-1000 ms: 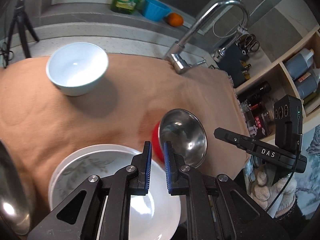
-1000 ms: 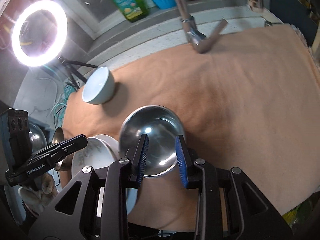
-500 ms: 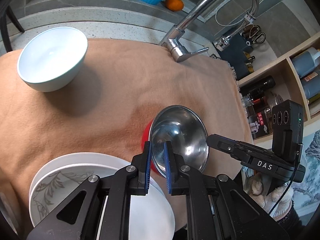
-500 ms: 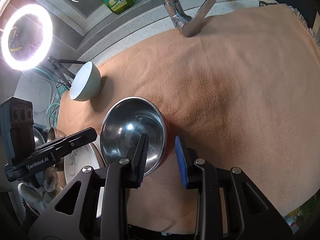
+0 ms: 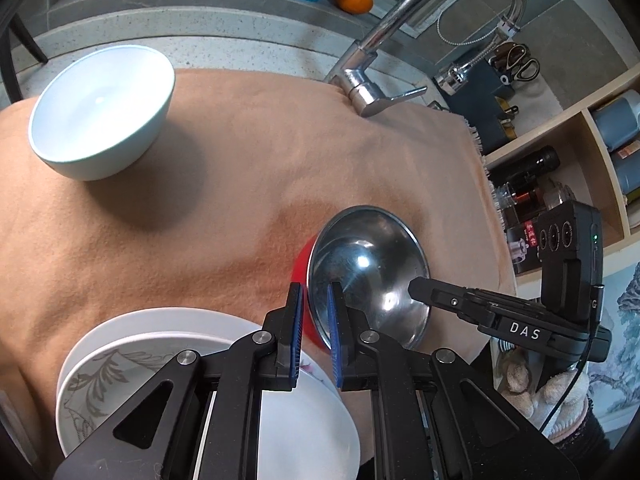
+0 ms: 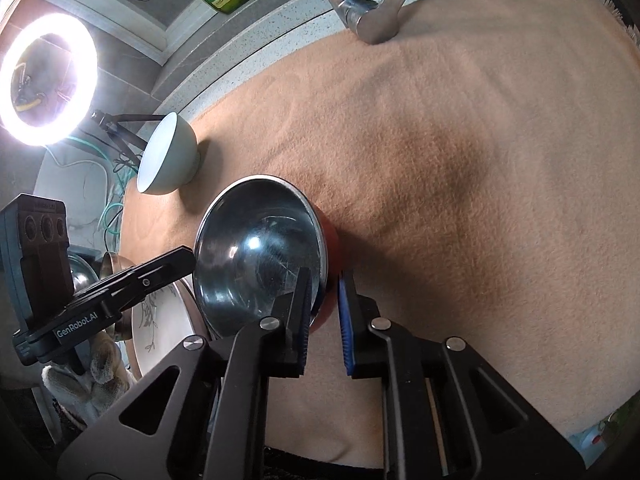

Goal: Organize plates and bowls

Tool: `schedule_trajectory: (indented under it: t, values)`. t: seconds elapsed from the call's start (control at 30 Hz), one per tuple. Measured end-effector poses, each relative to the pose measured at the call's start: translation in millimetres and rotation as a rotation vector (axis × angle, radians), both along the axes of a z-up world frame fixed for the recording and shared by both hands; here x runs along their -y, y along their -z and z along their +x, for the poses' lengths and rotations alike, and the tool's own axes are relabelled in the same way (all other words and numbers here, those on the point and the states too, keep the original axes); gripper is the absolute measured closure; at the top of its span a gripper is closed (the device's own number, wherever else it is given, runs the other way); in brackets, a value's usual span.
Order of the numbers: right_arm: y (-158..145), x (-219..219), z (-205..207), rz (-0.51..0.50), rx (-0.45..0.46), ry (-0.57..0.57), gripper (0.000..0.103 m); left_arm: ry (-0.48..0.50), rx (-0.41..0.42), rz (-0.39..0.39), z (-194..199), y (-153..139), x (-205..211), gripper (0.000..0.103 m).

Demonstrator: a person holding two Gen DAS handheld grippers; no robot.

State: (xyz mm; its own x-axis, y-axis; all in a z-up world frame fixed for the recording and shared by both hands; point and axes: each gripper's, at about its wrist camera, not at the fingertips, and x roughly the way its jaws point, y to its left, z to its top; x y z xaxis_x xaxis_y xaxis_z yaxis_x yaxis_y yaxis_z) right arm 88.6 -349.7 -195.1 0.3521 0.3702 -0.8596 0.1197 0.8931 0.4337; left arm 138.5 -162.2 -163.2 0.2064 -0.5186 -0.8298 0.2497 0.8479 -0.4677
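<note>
Both grippers are on the steel bowl now, one on each side of its rim. The left gripper has dropped in from over the plates and its blue pads sit pressed on the near-left edge, steel inside, red outer wall outside. Across from it, the right gripper has just been closing: a moment back its jaws straddled the rim with room to spare, and now they pinch the bowl's right edge tight. The bowl itself sits on the tan cloth, tipped a little toward the left gripper, just beside the stack of white plates. The pale blue bowl waits well apart, up near the faucet. So the reach is done and a two-handed hold looks set; my read is a lift comes next, perhaps toward the other bowl for nesting. Thin rim, slick metal: uneven lifting could twist it loose.
</note>
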Motion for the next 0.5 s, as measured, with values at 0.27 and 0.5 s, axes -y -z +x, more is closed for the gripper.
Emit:
schedule_trajectory:
  t: [0.27,0.5]
  values:
    - [-3,-2,-1,-0.006,0.007,0.006,0.091,-0.007,0.013,-0.001,-4,-3,-1,0.095]
    - [-19,-10,-4,0.011,0.032,-0.01,0.091,-0.028,0.055,-0.022,-14,-23,-16,0.095]
